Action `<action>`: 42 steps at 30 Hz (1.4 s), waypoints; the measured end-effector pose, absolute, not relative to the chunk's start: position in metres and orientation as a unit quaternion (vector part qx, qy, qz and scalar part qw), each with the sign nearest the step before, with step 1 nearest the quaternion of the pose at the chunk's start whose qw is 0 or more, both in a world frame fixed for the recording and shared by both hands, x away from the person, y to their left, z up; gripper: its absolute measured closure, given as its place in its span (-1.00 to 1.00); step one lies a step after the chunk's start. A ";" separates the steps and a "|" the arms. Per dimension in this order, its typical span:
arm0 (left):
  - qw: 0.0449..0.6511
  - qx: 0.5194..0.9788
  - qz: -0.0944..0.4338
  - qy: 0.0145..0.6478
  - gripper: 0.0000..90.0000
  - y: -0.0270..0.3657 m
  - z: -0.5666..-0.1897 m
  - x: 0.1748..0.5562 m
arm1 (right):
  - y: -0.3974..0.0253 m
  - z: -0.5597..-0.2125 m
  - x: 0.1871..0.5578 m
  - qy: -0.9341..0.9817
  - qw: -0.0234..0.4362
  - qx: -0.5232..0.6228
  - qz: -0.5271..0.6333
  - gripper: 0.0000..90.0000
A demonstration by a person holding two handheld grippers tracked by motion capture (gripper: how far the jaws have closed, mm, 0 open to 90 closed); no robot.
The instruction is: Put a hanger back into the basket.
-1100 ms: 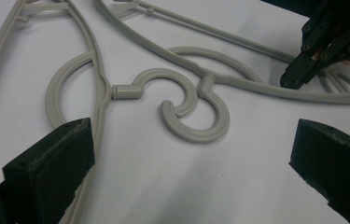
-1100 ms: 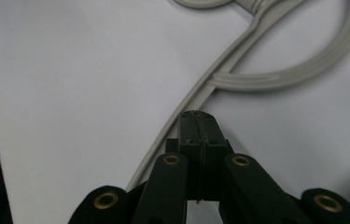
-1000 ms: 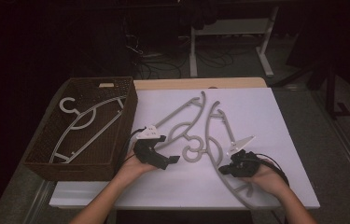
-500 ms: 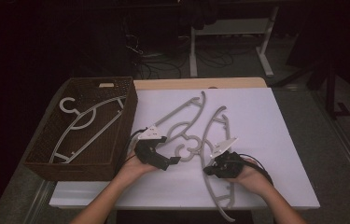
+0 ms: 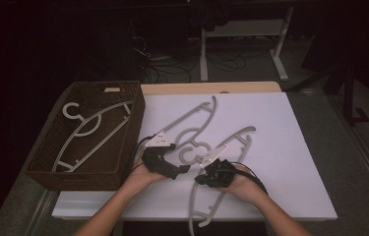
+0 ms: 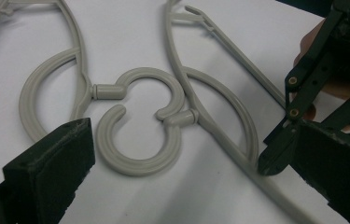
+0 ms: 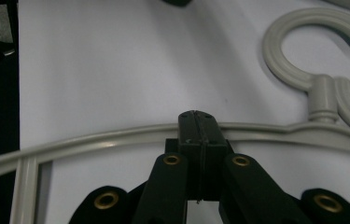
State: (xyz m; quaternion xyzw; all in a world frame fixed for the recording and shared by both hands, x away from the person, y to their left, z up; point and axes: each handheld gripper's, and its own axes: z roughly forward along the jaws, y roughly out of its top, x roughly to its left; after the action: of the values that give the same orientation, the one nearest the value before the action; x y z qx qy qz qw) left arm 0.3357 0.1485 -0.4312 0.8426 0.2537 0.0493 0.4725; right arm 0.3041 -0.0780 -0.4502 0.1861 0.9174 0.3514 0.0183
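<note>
Since the earlier frames, the right gripper and the near hanger it grips are seen shifted leftward across the white table, nearer the left gripper. The right jaws are pressed together on the hanger's thin rail. The left jaws are held wide apart, empty, over the interlocked hooks of the near and far hanger. Another hanger is seen inside the wicker basket.

Dim room; white desk legs behind, cables on dark floor.
</note>
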 end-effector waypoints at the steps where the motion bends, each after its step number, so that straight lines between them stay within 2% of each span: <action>1: 0.473 0.842 0.050 0.254 -1.00 0.149 -0.431 0.336 | -0.075 -0.450 0.305 0.917 0.019 0.186 0.352 0.98; 7: 0.473 0.842 0.051 0.253 -1.00 0.150 -0.429 0.335 | -0.067 -0.449 0.307 0.915 0.022 0.186 0.359 0.98; 13: 0.470 0.844 0.042 0.253 -1.00 0.149 -0.427 0.330 | -0.096 -0.436 0.308 0.900 0.035 0.213 0.379 0.96; 16: 0.472 0.844 0.041 0.251 -1.00 0.147 -0.425 0.325 | -0.125 -0.431 0.308 0.888 0.047 0.244 0.386 0.64; 21: 0.469 0.846 0.033 0.250 -1.00 0.146 -0.427 0.317 | -0.154 -0.429 0.307 0.879 0.066 0.275 0.385 0.72; 24: 0.467 0.848 0.028 0.249 -1.00 0.146 -0.430 0.313 | -0.181 -0.427 0.307 0.867 0.079 0.303 0.387 0.93; 26: 0.463 0.851 0.027 0.247 -1.00 0.146 -0.432 0.312 | -0.190 -0.428 0.305 0.864 0.087 0.314 0.384 0.96; 32: 0.461 0.852 0.025 0.247 -1.00 0.145 -0.434 0.313 | -0.208 -0.437 0.314 0.856 0.107 0.345 0.370 0.97; 42: 0.455 0.856 0.023 0.245 -1.00 0.142 -0.438 0.313 | -0.201 -0.445 0.324 0.862 0.104 0.341 0.359 0.98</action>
State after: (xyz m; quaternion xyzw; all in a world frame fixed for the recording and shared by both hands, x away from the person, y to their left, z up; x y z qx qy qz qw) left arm 0.3130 0.1425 -0.4380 0.8557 0.2454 0.0229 0.4550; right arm 0.3238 -0.2008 -0.4454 0.3415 0.8623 0.3592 0.1040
